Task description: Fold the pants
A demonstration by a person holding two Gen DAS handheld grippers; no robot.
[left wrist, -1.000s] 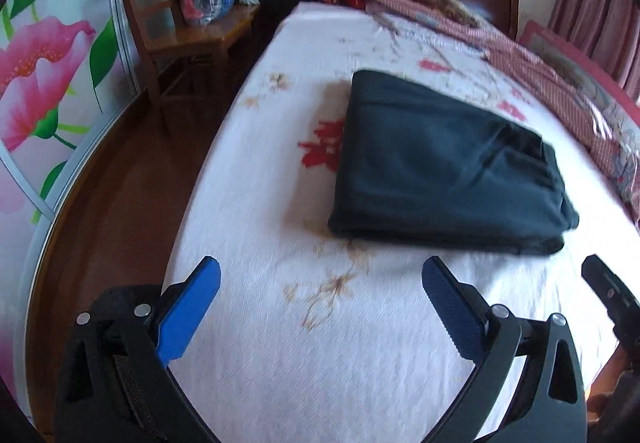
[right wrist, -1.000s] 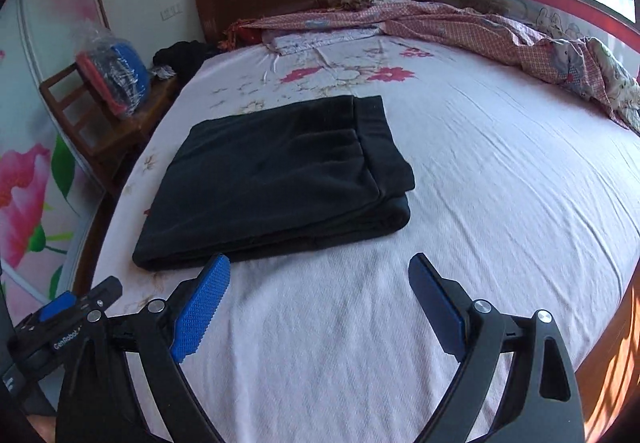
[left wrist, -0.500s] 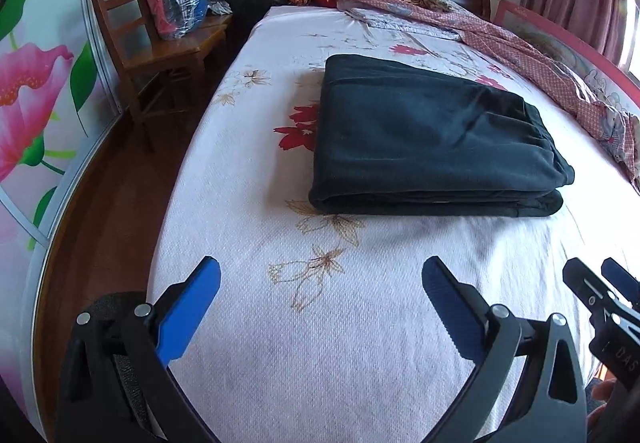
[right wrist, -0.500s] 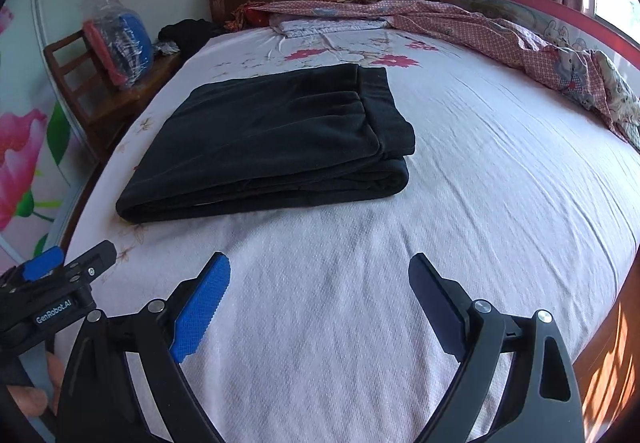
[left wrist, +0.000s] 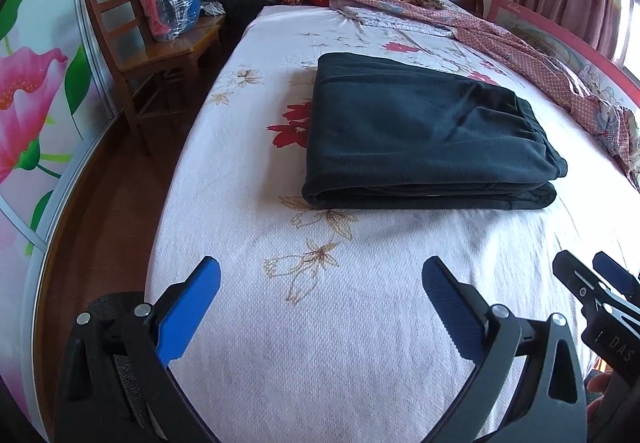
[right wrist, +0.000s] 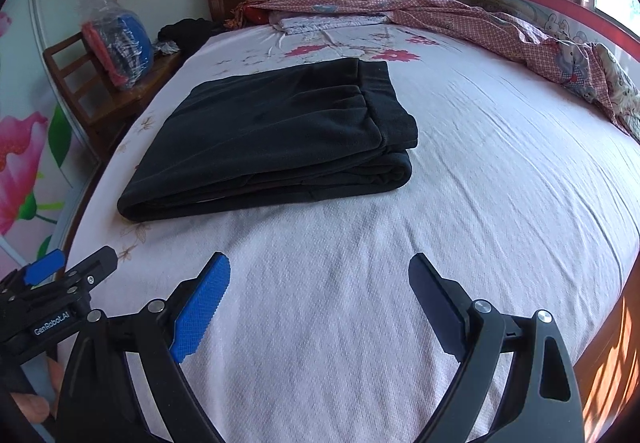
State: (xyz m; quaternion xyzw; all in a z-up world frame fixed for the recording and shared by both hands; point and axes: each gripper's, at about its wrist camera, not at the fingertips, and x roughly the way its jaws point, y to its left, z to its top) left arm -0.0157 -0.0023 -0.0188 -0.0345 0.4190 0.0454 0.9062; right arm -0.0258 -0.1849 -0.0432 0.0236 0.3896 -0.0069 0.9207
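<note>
Over the last second I have drawn both grippers back toward the foot of the bed (right wrist: pixel 500 203), so the pants (right wrist: pixel 272 139) now sit well clear ahead, which tells me the folding looks finished. My left gripper (left wrist: pixel 320 283) and right gripper (right wrist: pixel 320 279) hang spread apart, holding nothing. The pants lie as a flat dark stack mid-bed, long axis running across it, waistband end toward the right side
</note>
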